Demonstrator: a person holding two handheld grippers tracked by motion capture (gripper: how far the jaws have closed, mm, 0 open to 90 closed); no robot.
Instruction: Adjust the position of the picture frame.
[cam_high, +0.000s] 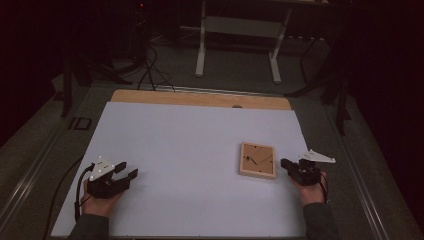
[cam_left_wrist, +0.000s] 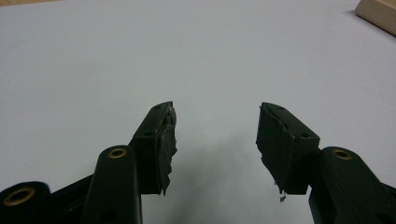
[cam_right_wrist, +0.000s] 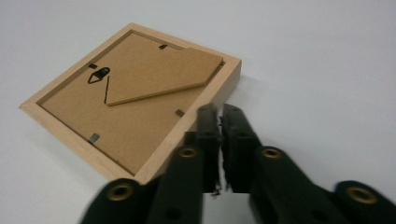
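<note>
Two grippers, left (cam_high: 128, 170) and right (cam_high: 286, 163), flank one picture frame (cam_high: 257, 160).

Bare white table (cam_high: 190, 150) lay open all around my left gripper (cam_high: 125, 176). Just ahead of my right gripper (cam_right_wrist: 218, 112), the wooden picture frame (cam_right_wrist: 135, 100) lay face down, the one obstacle; beside it I had free passage.
</note>
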